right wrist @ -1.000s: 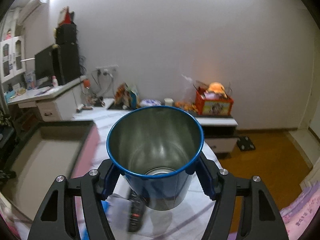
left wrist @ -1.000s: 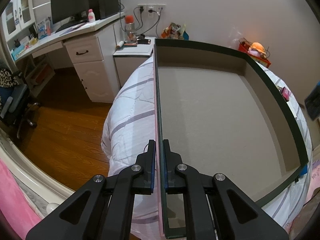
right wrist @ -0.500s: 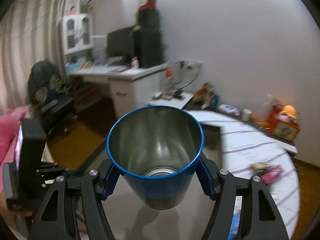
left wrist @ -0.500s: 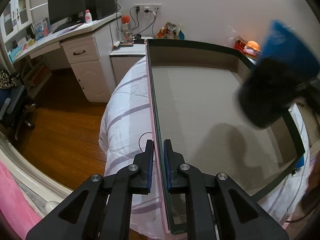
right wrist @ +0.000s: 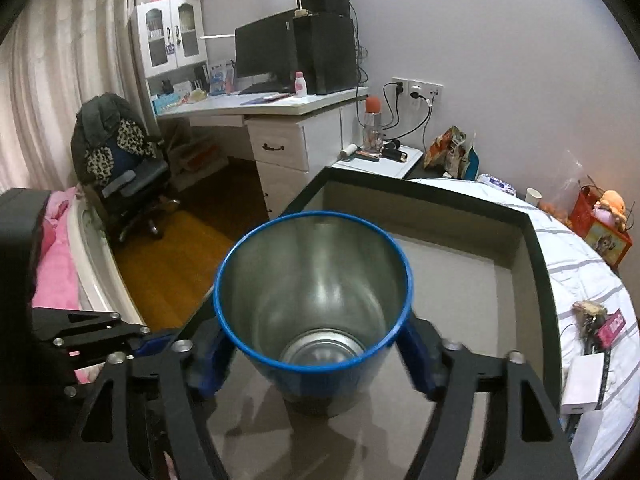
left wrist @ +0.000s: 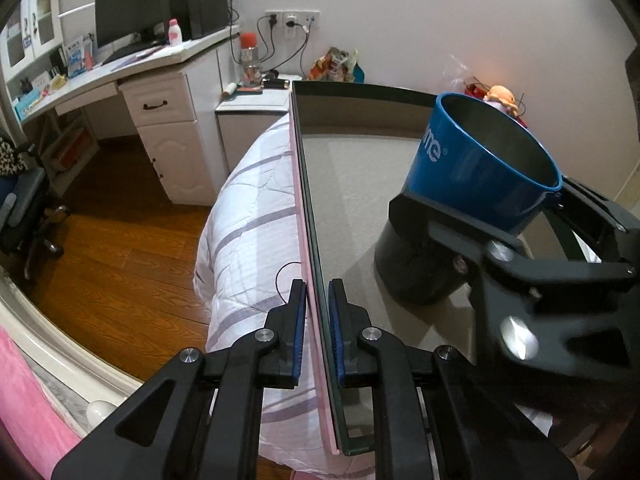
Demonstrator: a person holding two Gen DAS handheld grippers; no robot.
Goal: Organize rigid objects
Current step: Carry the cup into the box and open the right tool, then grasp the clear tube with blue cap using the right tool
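A shallow dark-rimmed box with a grey floor (left wrist: pixel 344 184) lies on the bed. My left gripper (left wrist: pixel 317 312) is shut on the box's left wall near its front corner. My right gripper (right wrist: pixel 312 354) is shut on a blue metal cup (right wrist: pixel 316 292), empty and upright, with its black base down on the box floor. In the left wrist view the cup (left wrist: pixel 476 164) stands in the right part of the box, tilted slightly. The left gripper also shows in the right wrist view (right wrist: pixel 152 344) at the box's left wall.
The box (right wrist: pixel 520 248) rests on a white striped quilt (left wrist: pixel 248 216). A white desk with drawers (left wrist: pixel 160 112) and a nightstand (left wrist: pixel 256 104) stand at the back left. Small items, a key bunch (right wrist: pixel 596 320) and a white block (right wrist: pixel 582 384), lie on the bed right of the box.
My right gripper has swung left over the box and lowered the cup onto the box floor. My left gripper keeps its hold on the box wall.
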